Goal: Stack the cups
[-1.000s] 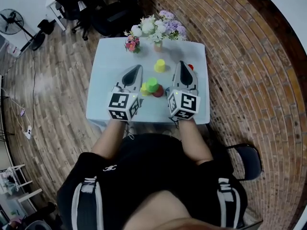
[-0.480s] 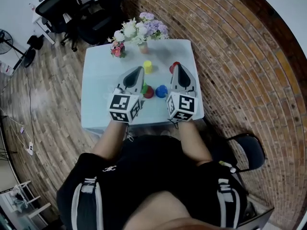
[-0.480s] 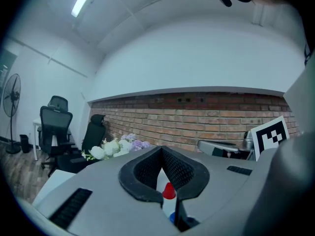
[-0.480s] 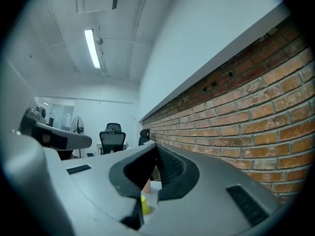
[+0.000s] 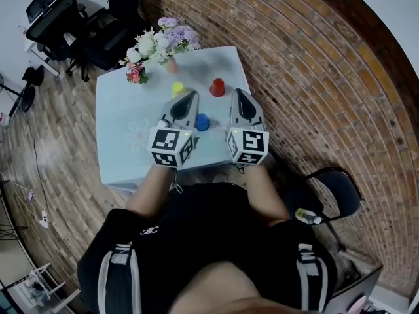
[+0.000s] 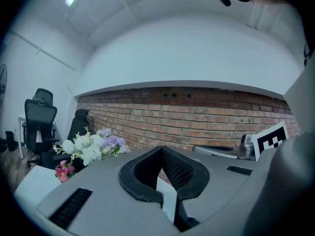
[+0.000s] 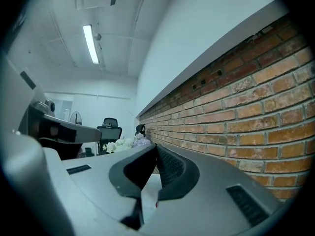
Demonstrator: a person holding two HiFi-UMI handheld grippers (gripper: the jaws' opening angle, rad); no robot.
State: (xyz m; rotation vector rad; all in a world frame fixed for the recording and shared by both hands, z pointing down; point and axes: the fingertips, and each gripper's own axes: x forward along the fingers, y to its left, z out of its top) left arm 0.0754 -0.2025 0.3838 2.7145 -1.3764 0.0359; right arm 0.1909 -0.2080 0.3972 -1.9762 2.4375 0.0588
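Observation:
On the pale blue table (image 5: 124,146) in the head view stand a yellow cup (image 5: 177,89), a red cup (image 5: 217,87) and a blue cup (image 5: 202,122). My left gripper (image 5: 190,95) hovers above the table between the yellow and blue cups, its body hiding whatever lies beneath it. My right gripper (image 5: 236,94) hangs just right of the red cup. Both are shut with nothing in them. The left gripper view shows closed jaws (image 6: 160,152) aimed level at the brick wall, and the right gripper view shows the same (image 7: 154,149). No cup appears in either gripper view.
A vase of white and purple flowers (image 5: 160,39) and a small pink bouquet (image 5: 134,74) stand at the table's far edge. A brick wall (image 5: 308,77) runs along the right. A black chair (image 5: 335,195) is at my right, office chairs (image 5: 55,15) at the far left.
The table and cups have slid left in the head view, so both grippers now sit further right over it. The green and second red cup are no longer seen. Both grippers stayed shut.

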